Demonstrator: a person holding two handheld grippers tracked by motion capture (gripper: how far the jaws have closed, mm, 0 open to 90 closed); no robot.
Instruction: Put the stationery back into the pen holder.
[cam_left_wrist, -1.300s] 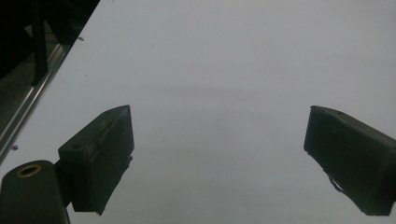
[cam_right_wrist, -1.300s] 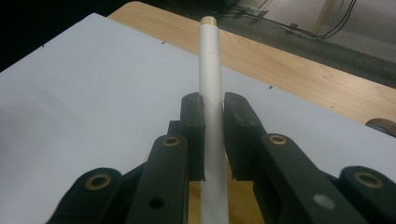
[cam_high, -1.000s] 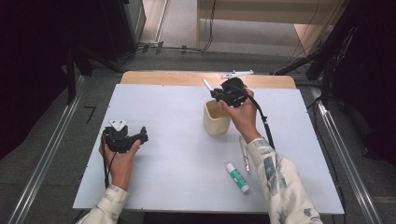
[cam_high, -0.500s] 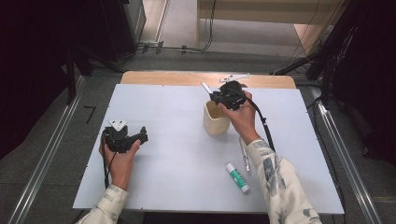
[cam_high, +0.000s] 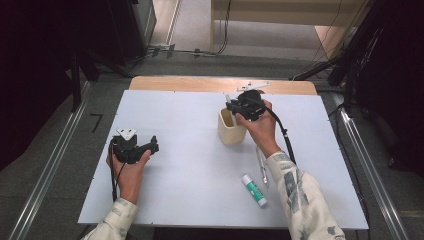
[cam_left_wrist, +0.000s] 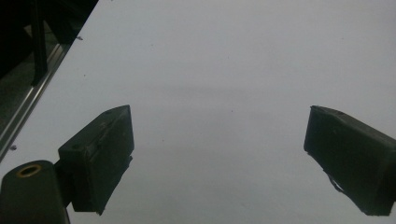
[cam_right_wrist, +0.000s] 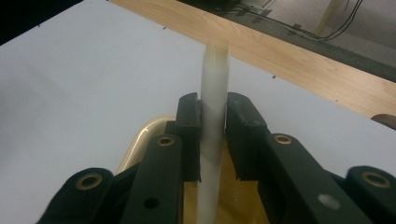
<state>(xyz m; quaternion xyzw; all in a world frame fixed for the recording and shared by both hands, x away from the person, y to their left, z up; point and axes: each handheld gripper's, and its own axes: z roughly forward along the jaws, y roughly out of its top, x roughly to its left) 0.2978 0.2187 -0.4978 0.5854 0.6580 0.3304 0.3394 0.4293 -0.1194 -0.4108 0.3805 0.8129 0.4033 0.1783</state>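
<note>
right gripper (cam_right_wrist: 214, 116): jaws just easing apart, white pen (cam_right_wrist: 212, 140) upright between them, over beige cup (cam_high: 231, 131)
left gripper (cam_left_wrist: 219, 154): jaws released, empty, above white table (cam_high: 190, 170)

White-topped table (cam_high: 190, 190), bare wood strip along far edge. On it: beige cup (cam_high: 231, 131) right of centre. Glue stick (cam_high: 254, 190) and pen (cam_high: 262, 167) near right front edge.

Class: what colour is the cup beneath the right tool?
Cream, clearest in the high view.
</note>
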